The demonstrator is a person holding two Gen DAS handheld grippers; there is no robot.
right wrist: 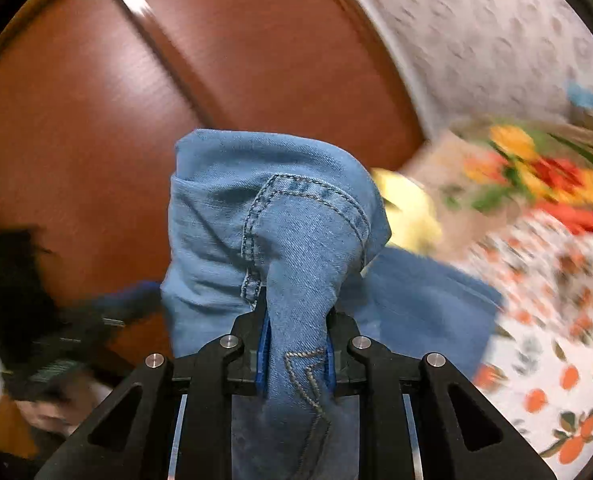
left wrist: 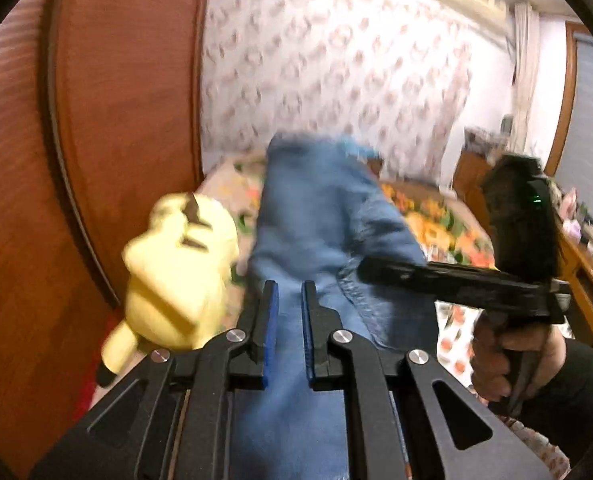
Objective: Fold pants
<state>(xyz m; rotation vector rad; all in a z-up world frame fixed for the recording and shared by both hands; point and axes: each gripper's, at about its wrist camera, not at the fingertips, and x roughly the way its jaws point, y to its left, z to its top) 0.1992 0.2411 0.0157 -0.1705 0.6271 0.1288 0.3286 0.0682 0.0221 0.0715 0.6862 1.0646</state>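
Note:
Light blue denim pants (left wrist: pixel 316 216) hang in the air between both grippers, above a bed. In the left wrist view my left gripper (left wrist: pixel 289 292) is shut on a strip of the denim that runs between its blue pads (left wrist: pixel 271 312). To its right, my right gripper (left wrist: pixel 366 270) meets the cloth, with a hand (left wrist: pixel 508 360) on its handle. The right wrist view shows the right gripper (right wrist: pixel 296 308) shut on a bunched, seamed fold of the pants (right wrist: pixel 280 208). The left gripper (right wrist: pixel 128 304) is a dark blur at the left there.
A yellow plush toy (left wrist: pixel 176 272) (right wrist: pixel 408 212) lies on the bed beside the pants. The bed has a floral sheet (right wrist: pixel 544 352) and a flowered cover (left wrist: pixel 436 216). A brown wooden wardrobe (left wrist: pixel 128 100) (right wrist: pixel 224 60) stands close behind. A wooden dresser (left wrist: pixel 588 272) is far right.

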